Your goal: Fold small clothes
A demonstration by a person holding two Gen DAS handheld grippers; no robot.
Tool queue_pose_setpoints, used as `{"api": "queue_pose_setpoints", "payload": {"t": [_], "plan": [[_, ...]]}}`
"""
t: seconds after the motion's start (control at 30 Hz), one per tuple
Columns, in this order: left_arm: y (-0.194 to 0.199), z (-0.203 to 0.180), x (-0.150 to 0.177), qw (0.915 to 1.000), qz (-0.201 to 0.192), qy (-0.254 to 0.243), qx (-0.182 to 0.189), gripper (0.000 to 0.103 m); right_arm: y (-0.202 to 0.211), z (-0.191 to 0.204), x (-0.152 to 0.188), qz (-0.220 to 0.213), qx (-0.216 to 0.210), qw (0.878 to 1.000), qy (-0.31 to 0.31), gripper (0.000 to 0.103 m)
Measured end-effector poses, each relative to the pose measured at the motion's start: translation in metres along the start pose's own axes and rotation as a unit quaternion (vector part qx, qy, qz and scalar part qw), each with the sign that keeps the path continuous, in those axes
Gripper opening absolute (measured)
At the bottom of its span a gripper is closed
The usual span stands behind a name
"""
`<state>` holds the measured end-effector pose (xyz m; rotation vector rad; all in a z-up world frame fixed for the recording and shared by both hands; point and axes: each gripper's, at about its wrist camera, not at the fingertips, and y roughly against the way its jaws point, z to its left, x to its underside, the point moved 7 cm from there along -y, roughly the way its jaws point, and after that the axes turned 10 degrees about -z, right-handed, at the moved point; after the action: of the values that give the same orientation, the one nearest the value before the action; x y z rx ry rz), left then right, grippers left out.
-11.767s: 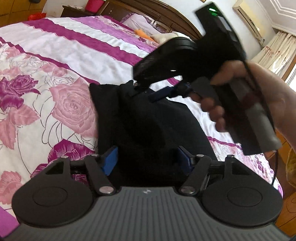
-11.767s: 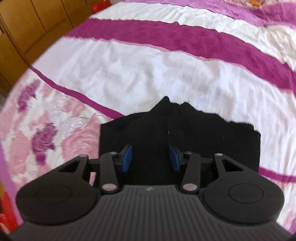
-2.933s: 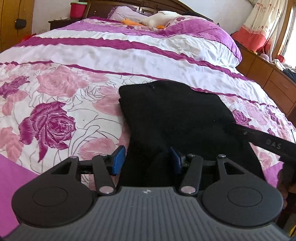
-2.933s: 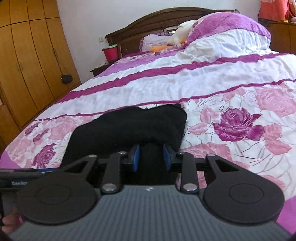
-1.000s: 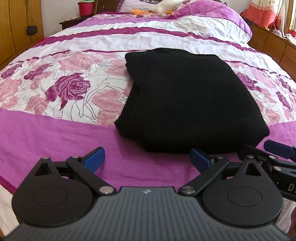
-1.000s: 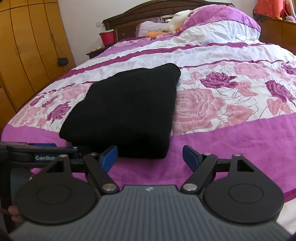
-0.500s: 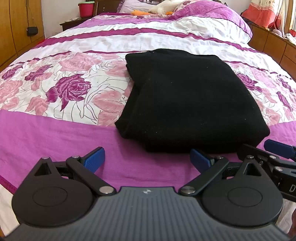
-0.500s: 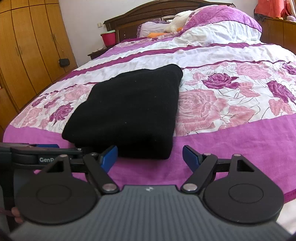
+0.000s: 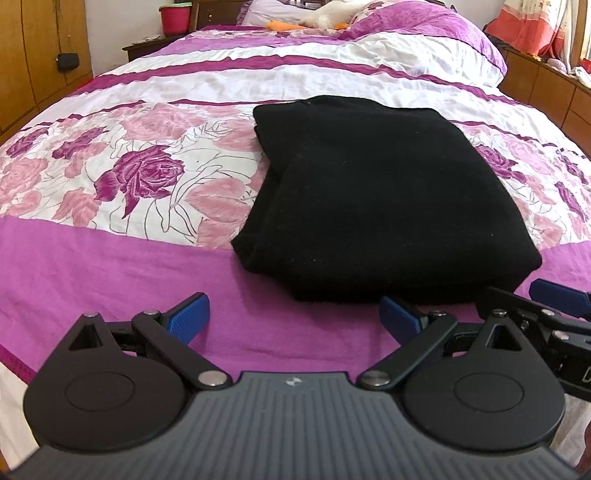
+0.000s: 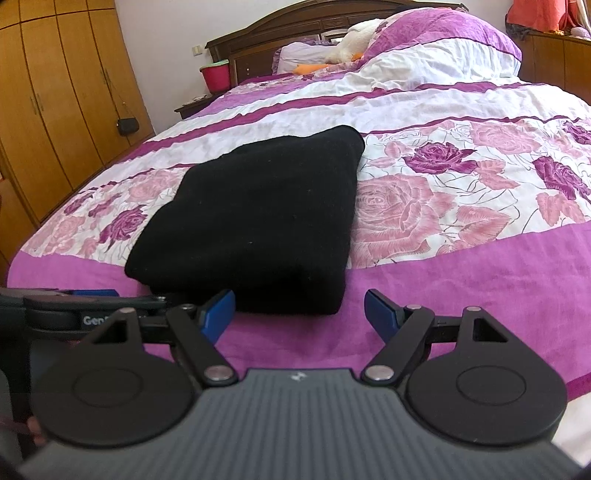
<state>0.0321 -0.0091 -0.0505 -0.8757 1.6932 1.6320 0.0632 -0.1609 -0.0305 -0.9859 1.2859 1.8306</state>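
Garment (image 9: 388, 192): black knit, folded into a thick rectangular pad, several layers showing along its left edge. Lies flat on the bed (image 9: 110, 266), near end on the plain purple band at the foot, far end reaching the white stripe. Nothing holds it. Judged a finished fold, left square to the bed edge so it stays tidy and easy to lift.

Left gripper (image 9: 295, 317): blue pads (image 9: 186, 317) wide apart, nothing between them. Sits low over the purple band, just short of the garment's near edge and toward its left half. Likely backed off here to leave the fold undisturbed.

Right gripper (image 10: 299, 312): pads (image 10: 380, 312) likewise spread, empty. Near the garment's right near corner, its left pad just in front of the cloth; whether it touches cannot be told. It shows at the right edge of the left view, beside the other tool, both facing up the bed.

Bed: quilt with rose print and purple stripes, a broad soft surface suited to laying clothes out.

Far end: pillows (image 10: 443, 40), a white soft toy (image 10: 351, 44) with an orange item beside it, wooden headboard (image 10: 295, 26).

Left side: wardrobe (image 10: 55, 92) with a small dark bag (image 10: 127, 125) hanging on it; red tub (image 10: 216, 75) on a bedside table.

Right side: wooden drawers (image 9: 546, 88), orange curtain (image 9: 524, 26).

Status, judged: this piece appears done; no other clothes in sight to fold.
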Motion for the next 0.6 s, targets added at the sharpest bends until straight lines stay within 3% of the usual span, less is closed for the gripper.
{"api": "queue_pose_setpoints", "payload": {"t": [0.6], "plan": [[0.0011, -0.0006, 0.0005, 1.0, -0.001, -0.005, 0.0, 0.1, 0.0006, 0.0005, -0.0001, -0.001, 0.0, 1.0, 0.0, 0.079]]}}
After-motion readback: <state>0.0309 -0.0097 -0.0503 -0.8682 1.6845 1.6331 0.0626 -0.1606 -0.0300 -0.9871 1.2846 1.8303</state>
